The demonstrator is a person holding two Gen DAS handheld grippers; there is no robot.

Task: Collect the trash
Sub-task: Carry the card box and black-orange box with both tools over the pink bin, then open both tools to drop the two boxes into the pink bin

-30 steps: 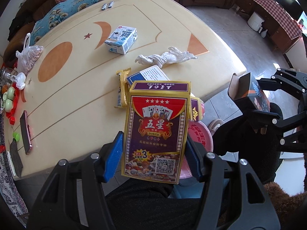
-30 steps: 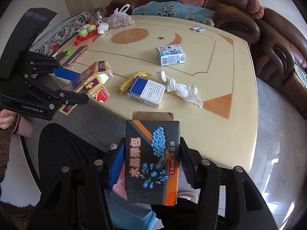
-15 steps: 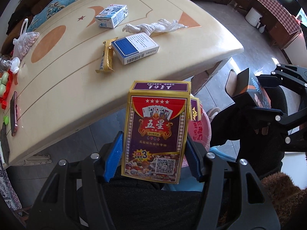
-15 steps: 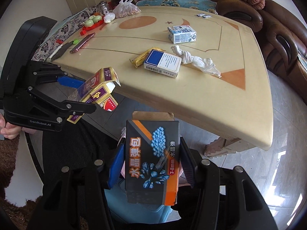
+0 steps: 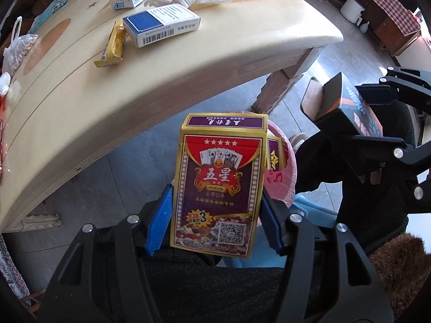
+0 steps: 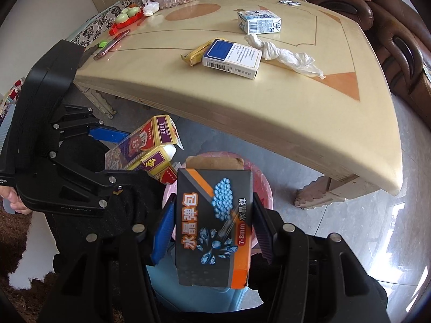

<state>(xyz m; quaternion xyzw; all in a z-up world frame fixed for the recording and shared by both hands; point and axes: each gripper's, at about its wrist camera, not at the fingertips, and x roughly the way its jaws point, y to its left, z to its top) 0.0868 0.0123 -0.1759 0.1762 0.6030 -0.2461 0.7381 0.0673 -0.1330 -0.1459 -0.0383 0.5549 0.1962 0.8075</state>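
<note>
Two hand-held claws hang over a pink-lined bin [image 6: 262,185] standing on the floor just off the near edge of the table [image 6: 269,102]. The left claw [image 5: 215,210] pinches a purple and gold playing-card box [image 5: 218,185] by its long sides, long axis running away from the claw, directly above the bin's mouth. The right claw [image 6: 212,220] pinches a black and orange box [image 6: 214,226] the same way, also above the bin, seemingly the nearer. More litter lies on the table beyond the bin.
</note>
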